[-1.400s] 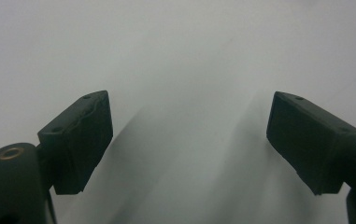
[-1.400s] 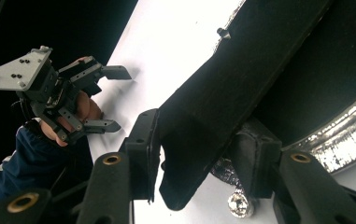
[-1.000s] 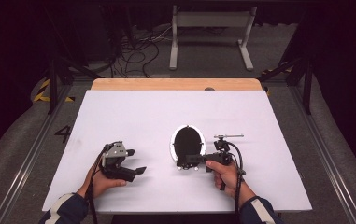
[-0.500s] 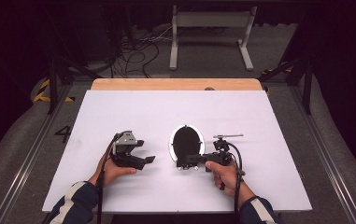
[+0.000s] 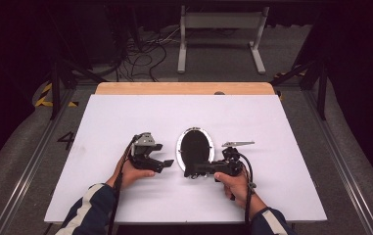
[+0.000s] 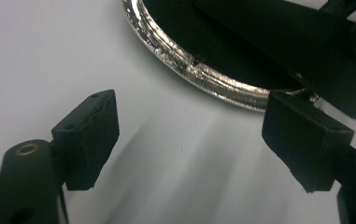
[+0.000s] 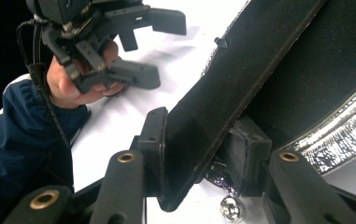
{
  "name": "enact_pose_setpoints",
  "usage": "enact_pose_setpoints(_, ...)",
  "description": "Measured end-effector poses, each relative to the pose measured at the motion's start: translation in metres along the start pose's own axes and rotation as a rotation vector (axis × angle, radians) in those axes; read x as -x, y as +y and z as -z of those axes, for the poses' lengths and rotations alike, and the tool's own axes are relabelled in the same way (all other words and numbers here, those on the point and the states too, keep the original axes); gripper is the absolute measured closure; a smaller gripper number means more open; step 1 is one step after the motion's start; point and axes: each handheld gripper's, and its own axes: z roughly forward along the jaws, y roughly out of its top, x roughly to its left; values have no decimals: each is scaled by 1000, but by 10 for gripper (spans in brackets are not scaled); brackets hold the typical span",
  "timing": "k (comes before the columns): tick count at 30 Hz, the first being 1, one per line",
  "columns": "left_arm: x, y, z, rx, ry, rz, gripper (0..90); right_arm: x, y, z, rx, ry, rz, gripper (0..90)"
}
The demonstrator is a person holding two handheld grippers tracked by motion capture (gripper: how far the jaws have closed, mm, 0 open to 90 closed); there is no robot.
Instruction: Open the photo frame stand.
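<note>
An oval frame (image 5: pixel 194 147) with a silver rim (image 6: pixel 213 79) and a black face lies on the white table (image 5: pixel 282 122). My right gripper (image 5: pixel 192 171) is at its near end, shut on a flat black strip (image 7: pixel 241 70) that belongs to the frame; both pads (image 7: pixel 154 140) press on the strip. My left gripper (image 5: pixel 167 156) is just left of the frame, open, with bare table between its jaws (image 6: pixel 189 140). It faces the rim without touching it. The right gripper view also has the left gripper (image 7: pixel 161 51) and the hand holding it.
A small silver bead (image 7: pixel 229 205) lies under the strip by the right jaws. A wooden strip (image 5: pixel 184 88) edges the far side of the table. Beyond it stand a white metal frame (image 5: pixel 221 29) and loose cables (image 5: pixel 140 49) on the floor.
My left gripper has moved to the right across the table, up close to the oval frame. The right gripper and the frame have kept still.
</note>
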Motion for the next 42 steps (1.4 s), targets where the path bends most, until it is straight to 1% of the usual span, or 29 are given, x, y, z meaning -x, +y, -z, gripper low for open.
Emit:
enact_pose_setpoints(1,-1,2,0,8,3,-8,213,0,0,0,-2,-2,5,627)
enact_pose_setpoints(2,-1,3,-1,22,8,7,219,-1,0,0,-3,-5,6,627)
enact_pose_setpoints(3,-2,4,-2,29,5,-2,225,-2,0,0,-3,-7,9,627)
enact_pose_setpoints(4,-3,5,-4,32,-1,15,225,-2,0,0,-2,-7,14,628)
enact_pose_setpoints(5,-4,7,-6,34,-12,19,219,-2,0,0,-4,-8,20,628)
enact_pose_setpoints(6,-4,8,-9,37,-20,34,217,-2,0,0,-6,-9,29,628)
enact_pose_setpoints(7,-4,8,-9,37,-20,34,216,-3,0,0,-4,-9,38,628)
enact_pose_setpoints(8,-4,11,-13,43,-37,32,216,-3,0,1,-4,-10,44,628)
enact_pose_setpoints(9,-3,12,-14,48,-42,39,221,-4,0,1,-5,-11,48,628)
enact_pose_setpoints(11,-2,13,-16,48,-42,31,233,-4,0,1,-5,-13,57,629)
enact_pose_setpoints(13,-1,15,-19,46,-47,34,248,-5,1,1,-16,-15,83,631)
enact_pose_setpoints(14,-2,16,-21,45,-56,32,257,-5,1,2,-20,-17,93,632)
enact_pose_setpoints(15,-1,17,-23,45,-69,38,258,-6,0,2,-24,-17,102,634)
enact_pose_setpoints(16,0,17,-24,44,-75,42,254,-6,0,2,-23,-19,114,636)
enact_pose_setpoints(18,2,18,-26,38,-80,39,249,-6,0,3,-30,-20,121,640)
enact_pose_setpoints(21,2,18,-28,31,-100,45,257,-7,-1,3,-25,-19,138,641)
enact_pose_setpoints(23,2,18,-29,34,-124,60,272,-7,-1,3,-27,-17,142,641)
enact_pose_setpoints(25,1,17,-32,36,-151,85,275,-7,-1,4,-26,-17,155,641)
enact_pose_setpoints(26,1,17,-32,36,-151,85,275,-8,-1,4,-27,-17,165,641)
enact_pose_setpoints(27,0,17,-34,33,-167,90,279,-9,-1,4,-27,-23,177,644)
enact_pose_setpoints(28,0,17,-33,36,-179,99,298,-9,-1,4,-28,-22,175,645)
enact_pose_setpoints(31,-1,17,-32,45,-206,102,339,-11,-1,4,-32,-23,190,651)
enact_pose_setpoints(33,-1,17,-32,44,-207,95,353,-11,-1,5,-33,-22,195,652)
enact_pose_setpoints(37,0,18,-29,53,-210,97,377,-12,-2,5,-36,-20,202,655)
enact_pose_setpoints(38,0,18,-28,59,-215,94,385,-13,-2,5,-37,-24,209,656)
enact_pose_setpoints(39,-1,18,-27,64,-214,76,387,-13,-2,6,-38,-27,211,656)
enact_pose_setpoints(40,1,19,-25,72,-217,86,399,-13,-2,6,-40,-28,213,656)
enact_pose_setpoints(41,1,19,-24,81,-221,73,411,-13,-3,6,-42,-29,217,656)
enact_pose_setpoints(42,2,20,-22,92,-226,79,417,-13,-3,7,-44,-31,216,657)
